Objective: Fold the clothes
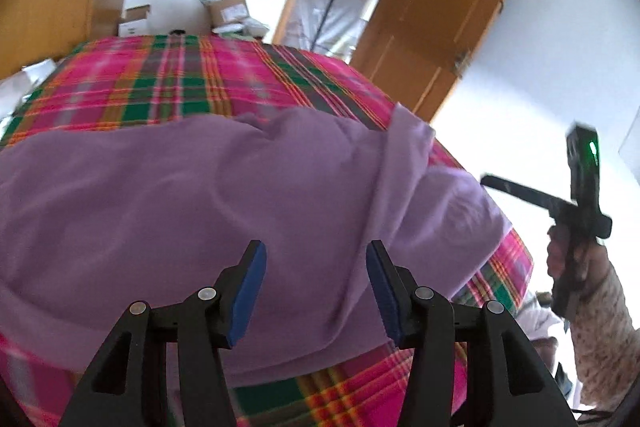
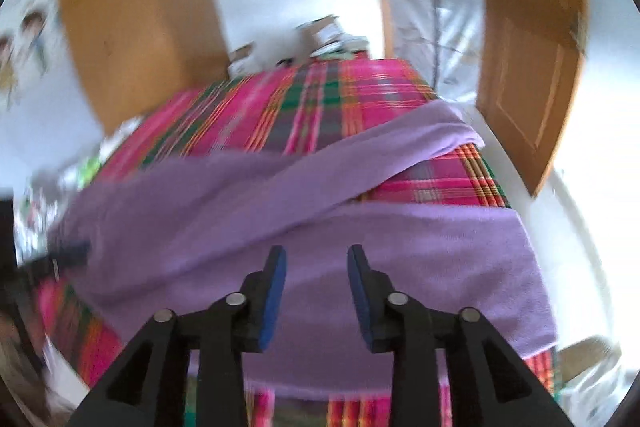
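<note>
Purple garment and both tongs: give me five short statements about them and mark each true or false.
1. The purple garment lies on a pink plaid bedcover. True.
2. The left tongs are clamped on the garment. False: they are open and hold nothing.
3. The right tongs are open. True.
4. The garment is folded into a neat small square. False: it lies spread and wrinkled.
5. A wooden door behind the bed is shut. False: it stands open.
</note>
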Available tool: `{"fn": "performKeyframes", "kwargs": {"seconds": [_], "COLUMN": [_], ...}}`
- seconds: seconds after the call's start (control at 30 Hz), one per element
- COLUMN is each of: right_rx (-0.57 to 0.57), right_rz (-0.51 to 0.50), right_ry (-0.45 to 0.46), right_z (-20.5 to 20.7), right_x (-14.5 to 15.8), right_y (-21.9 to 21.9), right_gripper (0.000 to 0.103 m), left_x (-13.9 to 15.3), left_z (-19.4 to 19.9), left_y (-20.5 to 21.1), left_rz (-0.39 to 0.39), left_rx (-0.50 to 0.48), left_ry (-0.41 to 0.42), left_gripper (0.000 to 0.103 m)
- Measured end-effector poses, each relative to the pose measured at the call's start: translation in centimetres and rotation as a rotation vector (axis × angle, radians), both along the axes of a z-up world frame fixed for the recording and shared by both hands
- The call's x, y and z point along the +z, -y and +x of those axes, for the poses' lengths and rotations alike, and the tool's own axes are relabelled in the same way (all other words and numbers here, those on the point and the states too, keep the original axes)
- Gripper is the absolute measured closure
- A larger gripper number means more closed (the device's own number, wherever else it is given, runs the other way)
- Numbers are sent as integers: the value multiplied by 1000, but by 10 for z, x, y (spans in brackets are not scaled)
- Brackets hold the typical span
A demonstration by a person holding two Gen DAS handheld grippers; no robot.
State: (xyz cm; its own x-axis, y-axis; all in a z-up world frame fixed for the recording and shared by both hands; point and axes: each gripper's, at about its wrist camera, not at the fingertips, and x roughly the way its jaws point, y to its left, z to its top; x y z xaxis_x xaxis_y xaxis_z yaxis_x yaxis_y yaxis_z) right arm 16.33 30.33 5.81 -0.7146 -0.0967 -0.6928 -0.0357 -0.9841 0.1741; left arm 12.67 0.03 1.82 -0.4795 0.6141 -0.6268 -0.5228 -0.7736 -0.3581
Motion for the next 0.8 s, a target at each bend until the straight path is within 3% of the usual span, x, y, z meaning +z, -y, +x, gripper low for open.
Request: {"fn": "performKeyframes", "kwargs": {"seconds": [0.07,0.47,0.57,0.8], "right_rx": [-14,-68,-69,-160], "right_rz": [-41,6,14,82], "right_ry": [-1,113,160,265], "right_z": [-17,-128,-153,-180], "right_x": [-3,-19,-25,-35], "right_y": [0,19,19,17], "right_gripper": [69,68,56,55], "left_x": [-6,-19,-19,-18], "left_z": [-3,-6,-5,-4], "left_y": [-8,-24,-33,-48], "left_rz": [-33,-55,-76,-112], "left_rx": [-10,-48,-70,-113], "left_ry": [6,46,30,16], "left_gripper": [49,49,49,49]}}
